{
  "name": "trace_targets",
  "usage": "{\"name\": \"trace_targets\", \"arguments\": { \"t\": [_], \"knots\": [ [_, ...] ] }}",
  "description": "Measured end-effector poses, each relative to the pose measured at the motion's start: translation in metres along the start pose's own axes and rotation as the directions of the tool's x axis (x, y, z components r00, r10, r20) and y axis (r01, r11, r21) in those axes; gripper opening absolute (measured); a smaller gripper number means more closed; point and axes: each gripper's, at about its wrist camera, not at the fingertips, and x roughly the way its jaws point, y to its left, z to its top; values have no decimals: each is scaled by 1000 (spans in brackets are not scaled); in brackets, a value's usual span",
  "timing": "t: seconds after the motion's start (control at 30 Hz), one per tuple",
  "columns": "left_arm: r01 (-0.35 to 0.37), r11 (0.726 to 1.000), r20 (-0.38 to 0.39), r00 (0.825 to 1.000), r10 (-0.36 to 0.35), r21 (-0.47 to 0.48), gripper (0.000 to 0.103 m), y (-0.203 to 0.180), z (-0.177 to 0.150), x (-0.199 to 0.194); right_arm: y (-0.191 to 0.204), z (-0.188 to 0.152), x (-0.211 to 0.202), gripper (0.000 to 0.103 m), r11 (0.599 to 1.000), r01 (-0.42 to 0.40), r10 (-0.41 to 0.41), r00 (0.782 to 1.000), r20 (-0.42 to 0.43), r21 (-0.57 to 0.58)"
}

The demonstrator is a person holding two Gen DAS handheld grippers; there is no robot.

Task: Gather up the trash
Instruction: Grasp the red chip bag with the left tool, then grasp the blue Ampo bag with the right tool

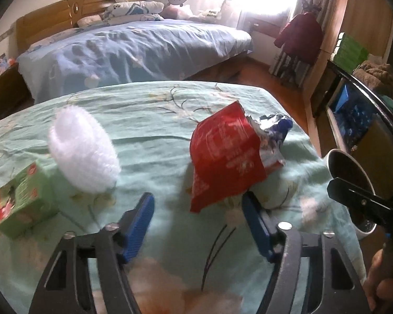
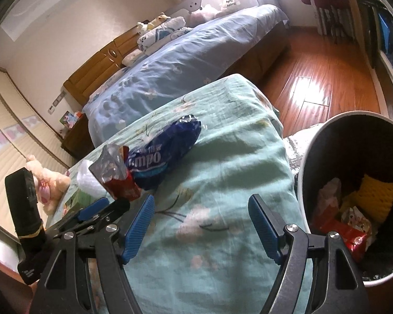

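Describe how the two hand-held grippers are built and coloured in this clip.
Both match. The left hand-held gripper and right hand-held gripper each have two blue ribbed finger pads on dark grey metal linkage arms with triangular cut-outs and silver pivot bolts. From the right wrist view, the left unit also shows a black handle with a yellowish band. No cables are visible.

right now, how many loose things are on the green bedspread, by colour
red snack bag: 1
blue wrapper: 1
white fluffy pad: 1
green box: 1
total: 4 on the green bedspread; the plush toy's support can't be told, so it is left out
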Motion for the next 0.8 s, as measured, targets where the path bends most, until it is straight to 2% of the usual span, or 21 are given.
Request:
{"name": "trace_targets", "arguments": {
  "t": [0.13, 0.17, 0.47, 0.67, 0.8],
  "knots": [
    [34, 999, -14, 999, -34, -16, 23, 7, 4, 11, 2, 4, 6, 76, 1000, -4, 4, 1000, -4, 9],
    [42, 999, -12, 999, -42, -22, 20, 9, 3, 12, 3, 5, 8, 76, 1000, -8, 8, 1000, -7, 11],
    [22, 998, 43, 999, -19, -60, 18, 32, -18, -19, 31, 15, 35, 76, 997, -69, 70, 997, -35, 36],
    [10, 991, 31, 1000, -6, -130, 18, 50, -37, -32, 44, 26, 67, 76, 989, -100, 105, 994, -34, 109],
    [12, 989, 12, 1000, -10, -146, 18, 51, -46, -38, 50, 28, 80, 75, 992, -90, 93, 995, -21, 93]
  ]
}}
